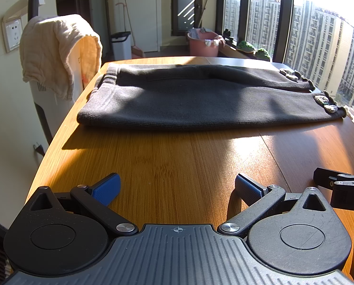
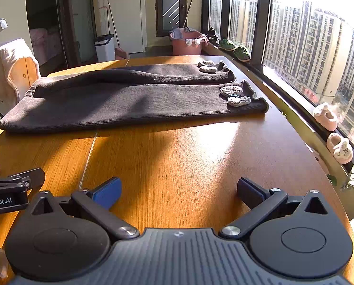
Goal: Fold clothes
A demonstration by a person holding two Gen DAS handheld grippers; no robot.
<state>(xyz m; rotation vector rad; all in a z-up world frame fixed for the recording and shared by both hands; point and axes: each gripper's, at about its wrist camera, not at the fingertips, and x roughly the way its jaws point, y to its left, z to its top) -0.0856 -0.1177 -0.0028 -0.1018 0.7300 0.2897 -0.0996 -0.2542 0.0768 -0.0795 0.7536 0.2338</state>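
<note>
**Dark knit pants laid flat, both tools waiting wide**

So the dark grey ribbed-knit pants [image 1: 200, 99] are lying spread out on the orange-brown wooden counter [image 1: 167, 166], well ahead of both tools and crosswise to them. The waistband end is sitting ahead and to the left, and the cuffs with the little grey crocheted patches [image 2: 235, 96] are sitting ahead and to the right. The two legs are lying side by side, the far one just behind the near one.

The left tool [image 1: 177, 187] is hovering low over bare counter with its blue pads spread wide, nothing in them. The right tool [image 2: 179, 190] is doing the same just beside it, also gaping wide and empty.

My guess on handling: this thing is looking soft, thick and floppy, not slippery, so it's probably going to sag and drag when lifted. I'd be pinching both layers at the near edge, one tool by the waistband corner [image 2: 4, 124] and the other by the near cuff [image 2: 263, 108], steering clear of the bumpy patches.
</note>
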